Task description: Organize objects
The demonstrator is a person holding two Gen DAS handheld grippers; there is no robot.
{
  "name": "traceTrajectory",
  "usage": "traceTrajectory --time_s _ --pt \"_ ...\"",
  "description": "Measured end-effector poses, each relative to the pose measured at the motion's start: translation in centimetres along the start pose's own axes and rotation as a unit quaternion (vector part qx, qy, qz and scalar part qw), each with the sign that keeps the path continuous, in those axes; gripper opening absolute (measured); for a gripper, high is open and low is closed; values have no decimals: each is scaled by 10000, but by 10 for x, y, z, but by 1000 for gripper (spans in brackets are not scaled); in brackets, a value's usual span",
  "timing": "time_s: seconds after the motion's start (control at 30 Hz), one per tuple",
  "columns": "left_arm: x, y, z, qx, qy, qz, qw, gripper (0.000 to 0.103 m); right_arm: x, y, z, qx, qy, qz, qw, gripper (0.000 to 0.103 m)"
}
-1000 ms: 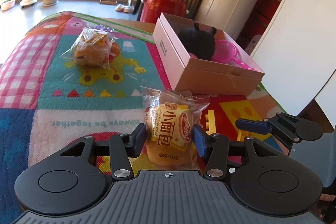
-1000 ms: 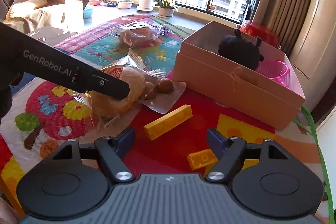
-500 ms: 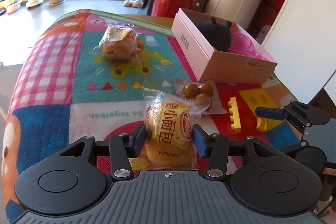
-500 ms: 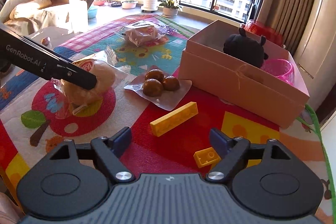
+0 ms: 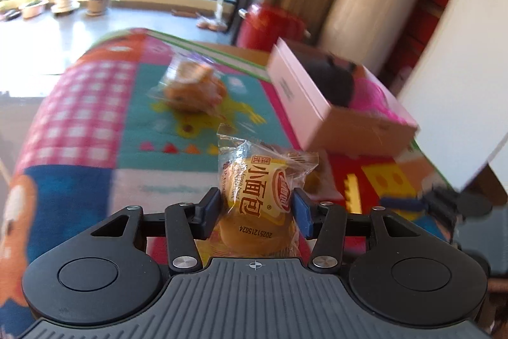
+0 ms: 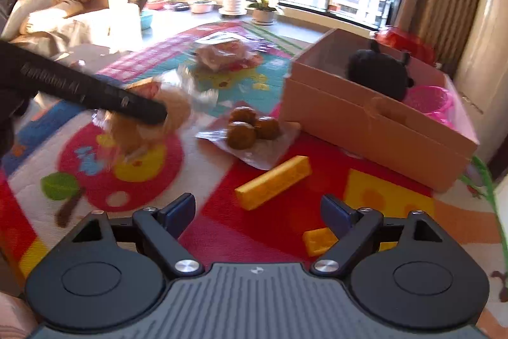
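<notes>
Since a second ago the left gripper (image 5: pixel 256 205) has carried its wrapped bread bun (image 5: pixel 258 202) back from the pink box (image 5: pixel 317 104) toward the middle of the play mat (image 5: pixel 95 104); the right gripper's (image 6: pixel 257 213) jaws have just been opening.

The left gripper's pads press both sides of the bun's clear wrapper, holding it clear of the mat. The right gripper hangs wide and empty over the red patch near the mat's right edge, above a long yellow brick (image 6: pixel 273 177) and a small yellow brick (image 6: pixel 319 240). A pouch of brown balls (image 6: pixel 250 129) lies mid-mat, and another bagged bun (image 5: pixel 190 88) sits toward the far edge. The box stands at the far right corner. To do this step well, the bun likely wants a gentle, steady squeeze, since soft bread crushes and slick film slips.
</notes>
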State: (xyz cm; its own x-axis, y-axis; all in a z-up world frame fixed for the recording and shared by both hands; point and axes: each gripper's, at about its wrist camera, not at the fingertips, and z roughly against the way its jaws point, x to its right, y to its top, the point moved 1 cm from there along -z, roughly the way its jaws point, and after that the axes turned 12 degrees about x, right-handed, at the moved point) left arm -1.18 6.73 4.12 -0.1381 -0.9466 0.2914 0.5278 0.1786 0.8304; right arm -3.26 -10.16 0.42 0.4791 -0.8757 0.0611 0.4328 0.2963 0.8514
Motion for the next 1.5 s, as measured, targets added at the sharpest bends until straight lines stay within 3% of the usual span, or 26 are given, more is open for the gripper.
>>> traceTrajectory --time_s 0.13,0.23,0.33,0.47,0.57,0.63,0.67,0.83,1.0,1.1,1.17,1.23,1.37,1.5 --pt "-14 8 7 168 180 178 9995 53 -11 2 -5 -91 750 -326 9966 86" --pt "-20 9 11 160 239 196 9994 53 -19 6 -2 75 905 -190 9957 86" --pt "-26 6 14 126 241 244 9993 53 -13 12 5 329 473 127 9983 86" --pt "-26 -1 12 9 130 263 9996 53 11 14 -10 136 -47 -59 9999 87" --pt "-17 -4 10 -93 -24 160 9998 53 22 10 -26 -119 54 -193 9997 87" --pt "-8 0 10 -96 -163 52 9998 53 25 14 -26 -122 137 -329 9993 75" --pt "-4 5 10 -54 -228 13 9997 53 23 17 -24 -130 173 -266 9994 64" --pt "29 56 -1 540 -666 -128 9962 53 21 31 -3 165 79 256 9995 64" --pt "79 103 -46 926 -1173 -176 9886 54 39 39 17 358 -281 174 9988 64" --pt "99 106 -99 612 -1542 244 9858 55 47 39 20 410 -480 -4 9980 64" --pt "108 94 -134 302 -1184 155 9924 52 53 36 18 386 -611 -135 9973 64" --pt "111 83 -147 336 -824 -69 9960 51 59 32 21 356 -746 -248 9963 64" --pt "88 73 -127 565 -1051 568 9912 51 72 25 31 346 -943 -401 9941 64" --pt "56 61 -88 804 -927 573 9908 51 88 37 37 545 -1048 -600 9912 64"
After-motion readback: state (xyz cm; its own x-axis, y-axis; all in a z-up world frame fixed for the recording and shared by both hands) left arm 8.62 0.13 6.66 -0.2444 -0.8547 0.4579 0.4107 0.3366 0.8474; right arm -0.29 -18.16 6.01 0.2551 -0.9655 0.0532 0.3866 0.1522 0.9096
